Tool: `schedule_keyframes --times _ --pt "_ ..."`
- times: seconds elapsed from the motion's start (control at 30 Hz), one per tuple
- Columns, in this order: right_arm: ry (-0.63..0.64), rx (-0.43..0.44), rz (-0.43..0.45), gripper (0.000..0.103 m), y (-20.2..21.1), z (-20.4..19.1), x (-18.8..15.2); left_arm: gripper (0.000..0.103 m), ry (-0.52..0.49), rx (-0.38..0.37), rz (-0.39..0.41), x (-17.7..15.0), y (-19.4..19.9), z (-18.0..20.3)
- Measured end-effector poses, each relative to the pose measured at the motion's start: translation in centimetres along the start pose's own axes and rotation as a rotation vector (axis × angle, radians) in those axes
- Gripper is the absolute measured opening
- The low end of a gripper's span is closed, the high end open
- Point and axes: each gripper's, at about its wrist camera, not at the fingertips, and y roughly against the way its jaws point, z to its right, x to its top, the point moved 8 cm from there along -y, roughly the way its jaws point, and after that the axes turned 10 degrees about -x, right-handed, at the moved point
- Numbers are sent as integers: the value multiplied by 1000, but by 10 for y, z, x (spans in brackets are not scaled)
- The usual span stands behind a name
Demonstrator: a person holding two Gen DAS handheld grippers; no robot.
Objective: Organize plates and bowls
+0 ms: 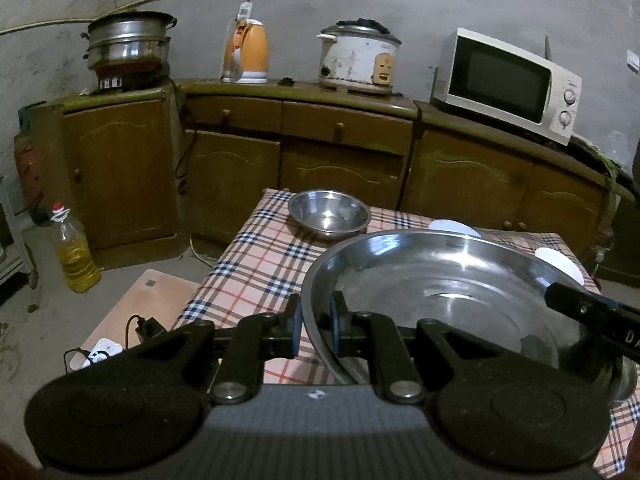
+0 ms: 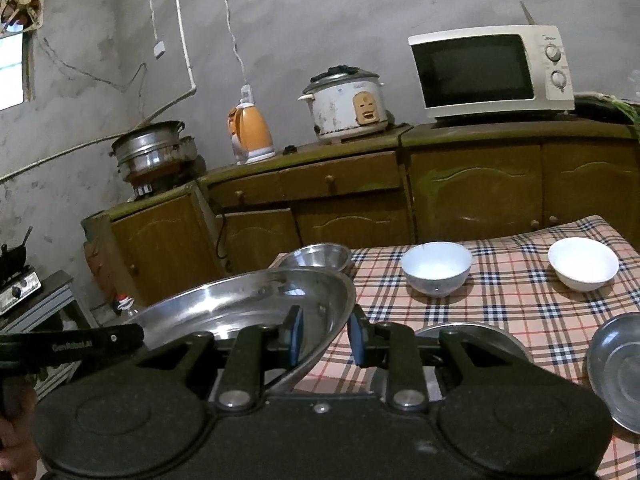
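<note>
Left wrist view: the left hand-held gripper (image 1: 316, 330) points slightly downward over the near edge of the table (image 1: 256, 264), its blue pads clamped tight on the left rim of a large steel plate (image 1: 440, 292), one pad outside the rim and one inside. That plate is tilted and lifted clear of the plaid cloth. At 3 o'clock a black finger of the right hand-held gripper (image 1: 592, 312) reaches over the plate's far right rim. Past the plate at 12 o'clock a small steel bowl (image 1: 328, 214) sits upright on the cloth; white bowls peek over the plate's far edge at 1 and 2 o'clock.

Right wrist view: the right hand-held gripper (image 2: 326, 336) is nearly level, and its jaws stand on either side of the plate's right rim (image 2: 248, 304); whether both pads press on the metal I cannot tell. At 9 o'clock a finger of the left hand-held gripper (image 2: 80, 346) lies against the plate's other side, with part of a hand (image 2: 16, 432) at the lower left corner. Just under the fingers rests another steel dish (image 2: 472, 330), and a further steel plate (image 2: 618, 368) lies at 4 o'clock. Farther off, one white bowl (image 2: 436, 268) stands at 1 o'clock and a second white bowl (image 2: 582, 264) at 2 o'clock, well apart. Beyond the table are wooden cabinets (image 2: 480, 188) carrying a microwave (image 2: 488, 72).
</note>
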Motion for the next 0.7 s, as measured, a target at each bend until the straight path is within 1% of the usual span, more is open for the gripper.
schedule_keyframes --times 0.27,0.7 --pt "-22 -15 14 32 8 11 2 14 -17 -19 0 -1 0 11" --pt "-48 -65 33 32 18 32 3 14 -48 -63 -13 -2 -7 33"
